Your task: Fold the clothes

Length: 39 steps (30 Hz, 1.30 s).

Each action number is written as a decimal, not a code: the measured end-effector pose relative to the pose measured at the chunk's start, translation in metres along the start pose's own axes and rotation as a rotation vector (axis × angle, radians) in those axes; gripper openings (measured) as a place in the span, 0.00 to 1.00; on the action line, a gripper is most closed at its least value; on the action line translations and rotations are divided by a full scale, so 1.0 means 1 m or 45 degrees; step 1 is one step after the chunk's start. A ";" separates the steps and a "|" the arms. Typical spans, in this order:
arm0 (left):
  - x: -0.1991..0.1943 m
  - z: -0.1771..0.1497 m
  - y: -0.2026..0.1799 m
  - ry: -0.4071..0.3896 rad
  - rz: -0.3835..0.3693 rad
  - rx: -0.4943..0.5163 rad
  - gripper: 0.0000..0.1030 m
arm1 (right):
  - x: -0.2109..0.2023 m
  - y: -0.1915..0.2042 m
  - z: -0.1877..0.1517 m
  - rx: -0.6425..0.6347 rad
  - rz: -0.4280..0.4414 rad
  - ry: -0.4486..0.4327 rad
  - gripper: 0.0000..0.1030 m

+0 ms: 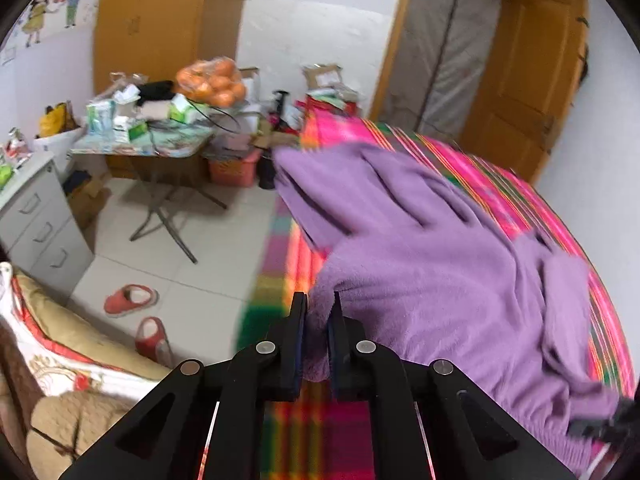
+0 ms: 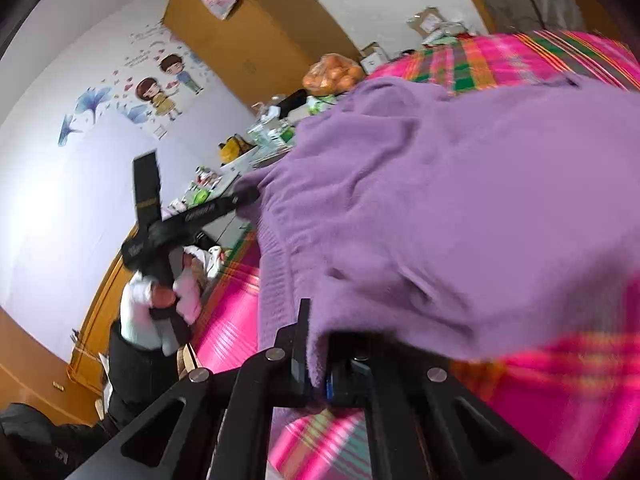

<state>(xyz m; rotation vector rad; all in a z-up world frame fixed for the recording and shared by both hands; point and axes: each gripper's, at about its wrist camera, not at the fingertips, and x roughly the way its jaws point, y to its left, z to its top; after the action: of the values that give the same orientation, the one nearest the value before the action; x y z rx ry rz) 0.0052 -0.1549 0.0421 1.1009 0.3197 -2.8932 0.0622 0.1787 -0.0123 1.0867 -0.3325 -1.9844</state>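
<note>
A purple fleece garment [image 1: 432, 248] lies spread over a bed with a pink striped plaid cover [image 1: 500, 188]. My left gripper [image 1: 318, 308] is shut on a corner of the garment at the bed's near-left edge, with fabric pinched between its black fingers. In the right wrist view the garment [image 2: 460, 208] fills the middle, and my right gripper [image 2: 318, 332] is shut on its hem, lifting it above the cover [image 2: 560, 392]. The left gripper [image 2: 244, 200] shows there too, held by a gloved hand [image 2: 160, 300] and biting the garment's far corner.
A folding table [image 1: 160, 140] piled with boxes and a bag of oranges [image 1: 212, 80] stands left of the bed. A grey drawer unit [image 1: 36, 216], red slippers [image 1: 132, 300] on the tiled floor, a pink crate [image 1: 234, 170] and a wooden door [image 1: 532, 80] surround it.
</note>
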 end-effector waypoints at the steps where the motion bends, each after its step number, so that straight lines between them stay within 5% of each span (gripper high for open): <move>1: 0.000 0.008 0.004 -0.016 0.024 -0.005 0.09 | 0.005 0.008 0.005 -0.024 0.007 -0.004 0.04; 6: 0.005 0.045 0.028 -0.083 0.112 -0.021 0.09 | 0.034 0.041 0.024 -0.133 0.043 -0.017 0.04; 13: 0.054 0.036 0.036 0.081 0.139 0.043 0.10 | 0.082 0.035 0.014 -0.118 -0.002 0.163 0.12; 19: 0.034 0.019 0.026 0.023 0.258 0.090 0.20 | 0.051 0.031 0.001 -0.165 -0.019 0.153 0.25; 27: -0.009 0.003 0.011 -0.109 0.425 0.142 0.21 | 0.009 0.009 -0.011 -0.145 -0.088 0.102 0.25; 39: -0.048 -0.023 -0.038 -0.154 0.320 0.158 0.21 | -0.037 -0.006 0.002 -0.110 -0.157 -0.062 0.32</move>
<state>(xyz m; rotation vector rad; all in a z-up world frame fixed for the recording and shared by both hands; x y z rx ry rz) 0.0530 -0.1155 0.0637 0.9003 -0.0035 -2.7679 0.0678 0.2105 0.0066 1.0270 -0.2072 -2.1163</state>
